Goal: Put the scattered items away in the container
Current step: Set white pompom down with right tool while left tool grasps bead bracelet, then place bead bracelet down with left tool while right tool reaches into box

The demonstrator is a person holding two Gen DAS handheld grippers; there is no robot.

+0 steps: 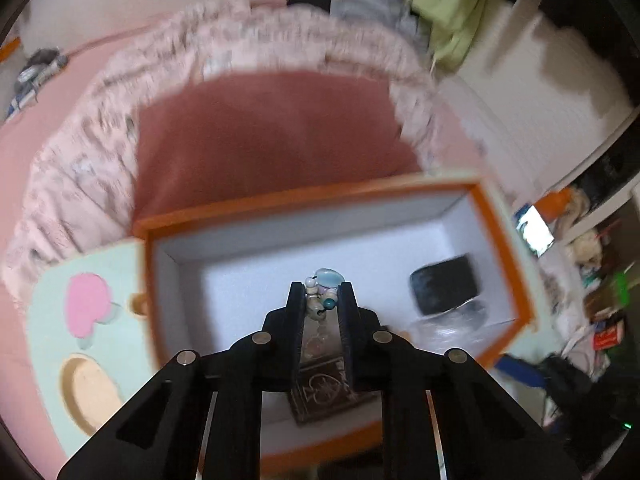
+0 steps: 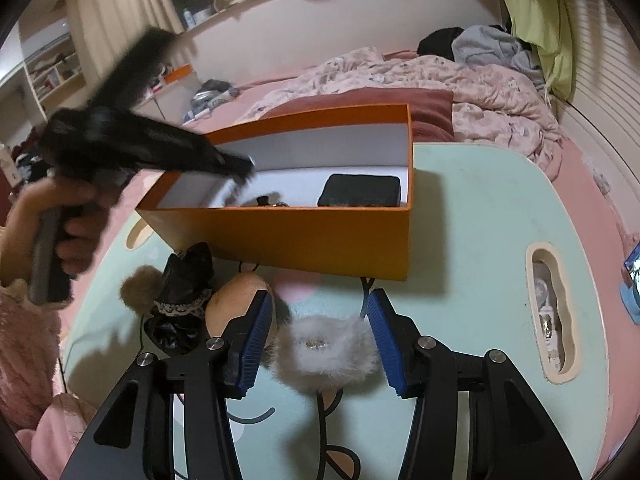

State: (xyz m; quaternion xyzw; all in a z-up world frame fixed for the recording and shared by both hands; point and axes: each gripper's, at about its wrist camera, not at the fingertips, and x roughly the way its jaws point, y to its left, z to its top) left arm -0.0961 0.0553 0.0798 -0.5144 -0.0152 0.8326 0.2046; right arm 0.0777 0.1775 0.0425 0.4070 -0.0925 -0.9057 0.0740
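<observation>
My left gripper is shut on a small beaded trinket with a pale blue stone, held over the white inside of the orange box. The right wrist view shows that gripper blurred, in a person's hand, its tip just inside the box. On the mint-green table lies a grey fluffy ring. My right gripper stands open around it, blue pads on either side and not pressing it.
Inside the box lie a black pouch and a dark patterned case. Left of my right gripper sit a brown pompom, a black lace item and a tan round thing. A slot in the table holds small items.
</observation>
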